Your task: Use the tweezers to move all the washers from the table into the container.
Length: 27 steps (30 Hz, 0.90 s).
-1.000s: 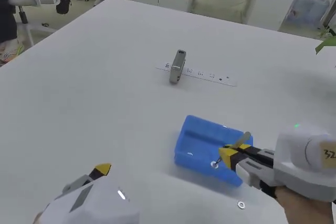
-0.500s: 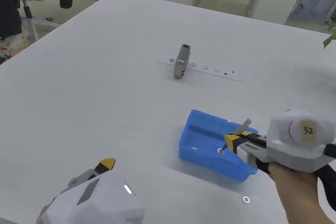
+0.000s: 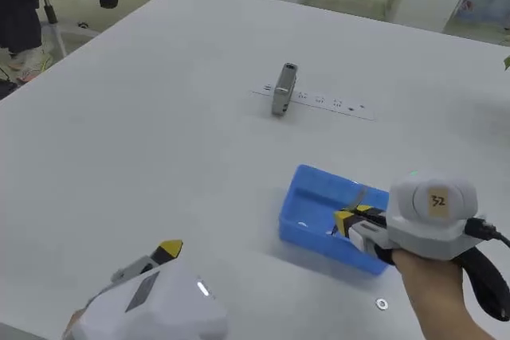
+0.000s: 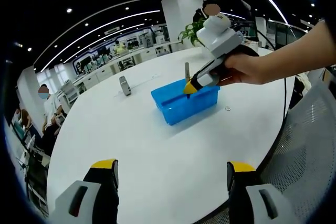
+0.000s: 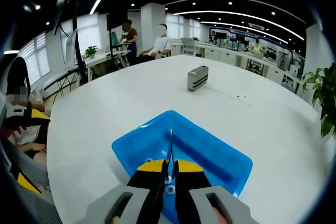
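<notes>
Right gripper (image 5: pixel 168 167) clamped the tweezers (image 5: pixel 170 142) over the container (image 5: pixel 226 163); left gripper (image 4: pixel 172 165) wide, empty. We judged a slip could flick the five-o'clock washer (image 3: pixel 382 304) off the table (image 3: pixel 159 133).

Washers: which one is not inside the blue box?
The washer lying on the white table, just outside the blue container. The other washers lie inside it, below the tweezers held in the right gripper.

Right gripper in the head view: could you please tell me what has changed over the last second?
The right gripper, jaws shut on the tweezers, moved from the near wall of the blue container further in over it. Whether the tweezers released anything is unclear. The left gripper, open, stayed put; one washer still lies on the table.
</notes>
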Available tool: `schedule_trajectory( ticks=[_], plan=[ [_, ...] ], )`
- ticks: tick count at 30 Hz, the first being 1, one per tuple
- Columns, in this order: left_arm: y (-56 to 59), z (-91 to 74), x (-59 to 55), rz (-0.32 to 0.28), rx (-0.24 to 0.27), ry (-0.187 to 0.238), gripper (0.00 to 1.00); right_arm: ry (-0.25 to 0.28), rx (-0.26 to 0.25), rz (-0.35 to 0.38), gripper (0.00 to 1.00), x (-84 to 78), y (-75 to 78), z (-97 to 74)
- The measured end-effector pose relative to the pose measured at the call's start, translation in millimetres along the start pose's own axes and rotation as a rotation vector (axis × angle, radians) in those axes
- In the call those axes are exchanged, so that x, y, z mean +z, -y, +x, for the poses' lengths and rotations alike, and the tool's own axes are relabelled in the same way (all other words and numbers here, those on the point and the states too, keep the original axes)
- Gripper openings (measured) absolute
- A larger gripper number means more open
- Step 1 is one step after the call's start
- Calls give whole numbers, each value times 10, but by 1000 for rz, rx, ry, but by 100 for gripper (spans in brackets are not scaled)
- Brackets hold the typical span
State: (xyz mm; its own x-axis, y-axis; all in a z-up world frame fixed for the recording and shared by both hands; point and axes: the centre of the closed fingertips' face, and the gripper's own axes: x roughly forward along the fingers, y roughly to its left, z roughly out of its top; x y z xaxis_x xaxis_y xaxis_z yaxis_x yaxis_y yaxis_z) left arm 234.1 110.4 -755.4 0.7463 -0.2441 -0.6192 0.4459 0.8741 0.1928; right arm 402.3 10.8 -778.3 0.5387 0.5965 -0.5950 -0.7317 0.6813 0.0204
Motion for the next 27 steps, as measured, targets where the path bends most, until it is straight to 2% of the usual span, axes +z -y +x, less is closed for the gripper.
schedule_trajectory(
  ticks=[4,14,15,20,24,27],
  plan=[
    [0,2,-6,-1,-1,-3,87,-9,-7,-21,3,-25,24,37],
    [4,1,-14,0,-3,-9,87,2,-18,-13,3,-10,48,25],
    [5,2,-15,1,-3,-9,87,16,-22,15,4,19,56,0],
    [7,3,-14,2,-4,-9,87,47,-37,39,4,117,114,-103],
    [7,2,-17,2,-4,-10,87,112,-39,81,4,278,128,-313],
    [11,0,-8,3,-4,-6,87,136,-51,88,4,346,144,-449]
  ],
)
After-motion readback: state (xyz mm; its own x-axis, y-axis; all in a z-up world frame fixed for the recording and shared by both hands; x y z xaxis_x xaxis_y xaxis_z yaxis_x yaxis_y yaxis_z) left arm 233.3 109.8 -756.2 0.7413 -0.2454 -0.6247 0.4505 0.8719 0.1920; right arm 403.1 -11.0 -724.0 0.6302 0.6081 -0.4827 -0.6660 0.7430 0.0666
